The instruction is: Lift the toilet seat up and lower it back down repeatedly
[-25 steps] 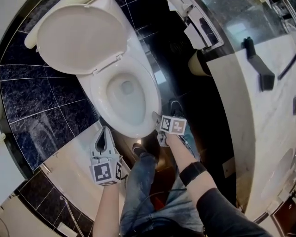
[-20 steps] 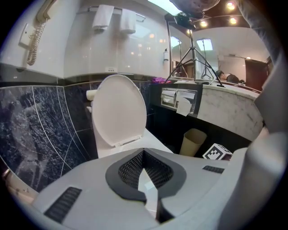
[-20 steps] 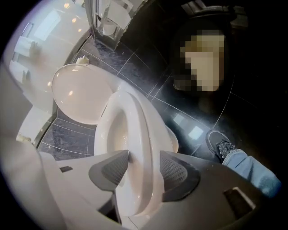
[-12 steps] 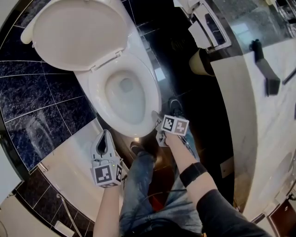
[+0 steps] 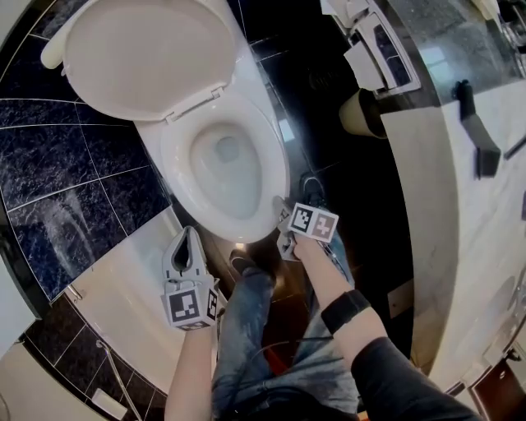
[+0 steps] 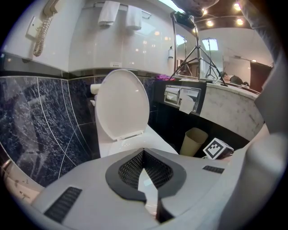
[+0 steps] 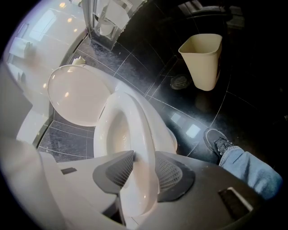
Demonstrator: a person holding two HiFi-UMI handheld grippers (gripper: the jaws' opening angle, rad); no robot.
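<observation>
Lighting: ceiling lamps glaring in the upper right; glossy black floor mirroring bright patches; edges bending, corners darkening.

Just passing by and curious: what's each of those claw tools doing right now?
Left gripper: closed, holding nothing.
Right gripper: jaws have just been closing on the toilet seat, at its front edge; the pads touch it.
</observation>
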